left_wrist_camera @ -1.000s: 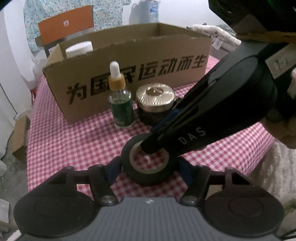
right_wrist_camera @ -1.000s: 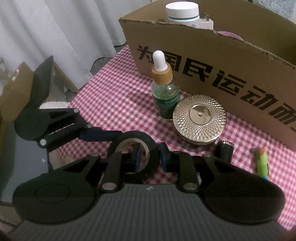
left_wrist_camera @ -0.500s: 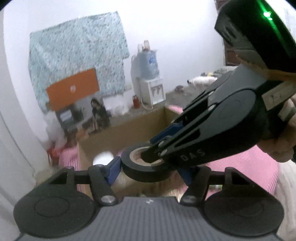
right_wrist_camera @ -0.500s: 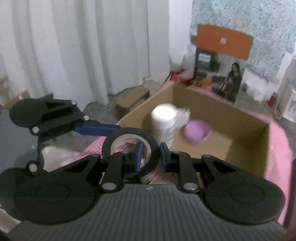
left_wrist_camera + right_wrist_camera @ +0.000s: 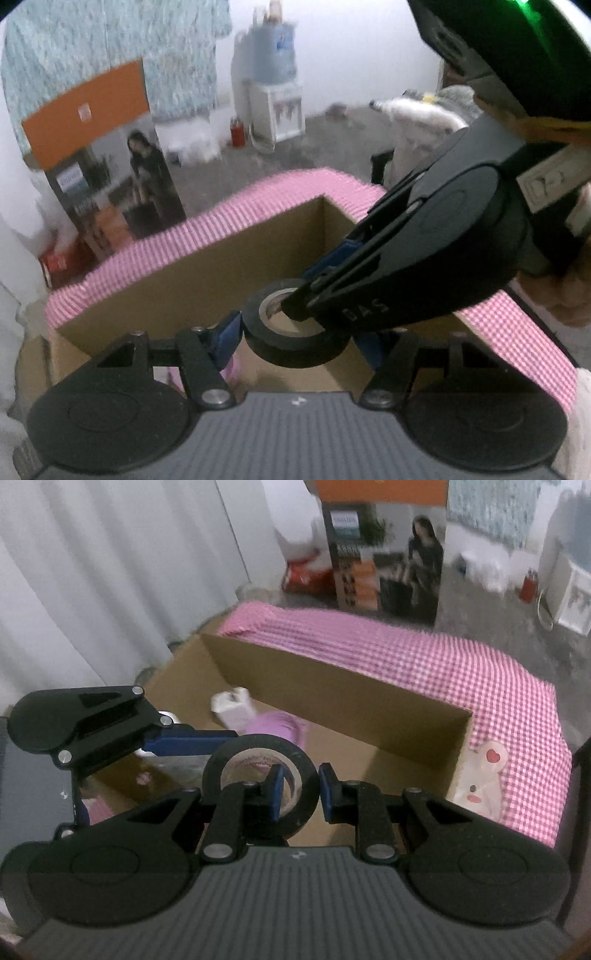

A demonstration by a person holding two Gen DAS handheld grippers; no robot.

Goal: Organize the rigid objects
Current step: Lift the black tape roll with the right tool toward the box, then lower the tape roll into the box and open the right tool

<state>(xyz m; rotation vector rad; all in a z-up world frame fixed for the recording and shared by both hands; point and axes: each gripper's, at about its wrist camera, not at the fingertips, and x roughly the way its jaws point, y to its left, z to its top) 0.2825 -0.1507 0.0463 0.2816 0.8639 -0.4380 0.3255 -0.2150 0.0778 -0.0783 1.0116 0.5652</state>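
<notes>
Both claws grip one object: your left claw (image 5: pixel 301 338) holds the black roll of adhesive tape (image 5: pixel 295 332) across its outer rim, with one blue pad on each side at a medium opening. Your right claw (image 5: pixel 298 792) is nearly closed, pinching the wall of the same roll (image 5: pixel 258 781): one blue finger (image 5: pixel 275 794) sits inside the ring's hole and the other finger presses on the outside.

Note the position of the roll: it hangs in the air above the open brown cardboard box (image 5: pixel 332 701), clear of the box floor. Inside the box you see a white rectangular plug-like item (image 5: pixel 234 709) and a blurred pink round object (image 5: pixel 277 725) just beside it. The box stands on the surface covered with a pink-and-white checked cloth (image 5: pixel 461 672). Beside the box's right end, in the right wrist view, lies a white pouch with red heart marks (image 5: pixel 480 779).
</notes>
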